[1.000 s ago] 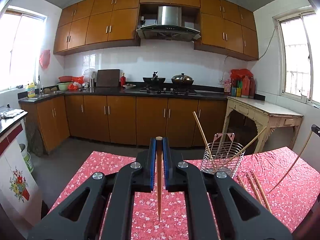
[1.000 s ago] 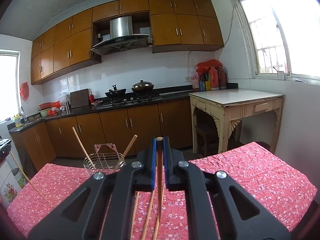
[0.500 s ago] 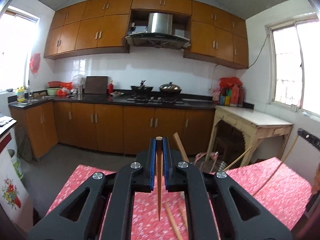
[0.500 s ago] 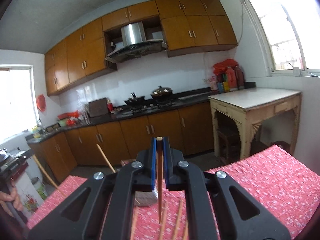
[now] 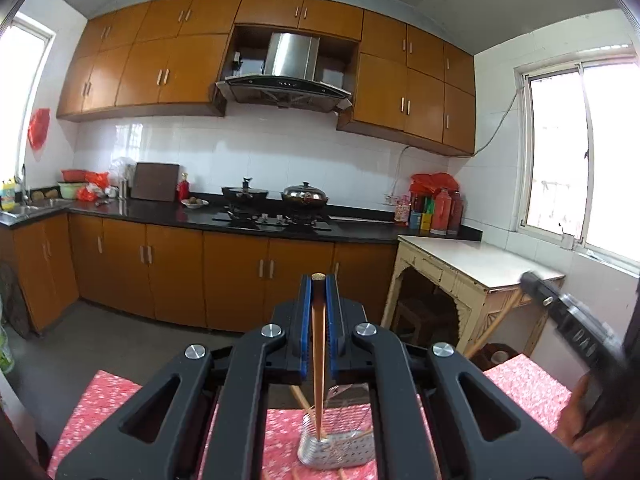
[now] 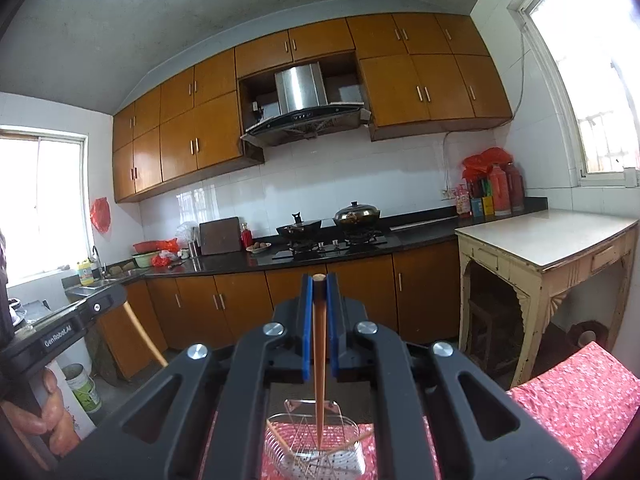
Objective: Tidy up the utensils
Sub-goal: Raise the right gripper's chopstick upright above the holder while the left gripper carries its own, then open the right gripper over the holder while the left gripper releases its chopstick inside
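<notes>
Here, nearest the lens, the left gripper is clamped on a wooden chopstick between its blue pads; the stick's long axis runs along the fingers, blunt end flush at the fingertips, thin end pointing down into the wire utensil basket. The gripper's black linkage hides much of the basket and the red floral tablecloth. The right gripper is likewise closed on a second chopstick, its tip lowered inside the same basket, where other chopsticks lean aslant. In the right wrist view, the other handheld unit crosses the left edge. Beyond stand a cream side table, brown base cabinets, a black counter with two lidded woks, and a range hood.
</notes>
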Demonstrator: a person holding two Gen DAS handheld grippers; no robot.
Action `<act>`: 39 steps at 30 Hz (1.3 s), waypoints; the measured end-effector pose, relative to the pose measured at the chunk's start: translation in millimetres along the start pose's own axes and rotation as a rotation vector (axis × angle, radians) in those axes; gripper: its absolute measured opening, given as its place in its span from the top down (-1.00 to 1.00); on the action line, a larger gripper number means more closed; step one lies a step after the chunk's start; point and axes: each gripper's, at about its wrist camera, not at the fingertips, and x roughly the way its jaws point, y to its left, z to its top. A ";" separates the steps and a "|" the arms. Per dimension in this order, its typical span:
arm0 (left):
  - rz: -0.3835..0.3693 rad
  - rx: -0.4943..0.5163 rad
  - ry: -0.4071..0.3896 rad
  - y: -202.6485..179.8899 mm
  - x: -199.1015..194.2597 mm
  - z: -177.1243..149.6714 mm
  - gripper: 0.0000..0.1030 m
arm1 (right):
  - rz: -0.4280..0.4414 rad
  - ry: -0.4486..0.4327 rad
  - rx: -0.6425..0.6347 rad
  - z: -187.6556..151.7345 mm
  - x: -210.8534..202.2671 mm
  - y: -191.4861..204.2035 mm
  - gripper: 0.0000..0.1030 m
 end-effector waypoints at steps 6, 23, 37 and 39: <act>0.003 0.025 0.034 -13.6 39.0 -11.2 0.87 | -0.003 0.047 0.014 -14.9 40.3 -5.7 0.85; 0.053 0.018 0.144 -2.8 83.7 -45.2 0.87 | -0.008 0.224 0.061 -75.4 105.9 -28.9 0.85; 0.095 0.020 0.163 0.6 91.8 -43.0 0.86 | -0.050 0.239 0.027 -79.2 110.4 -22.2 0.84; 0.099 0.019 0.164 0.1 91.7 -43.6 0.86 | -0.057 0.243 0.023 -80.0 110.9 -22.5 0.82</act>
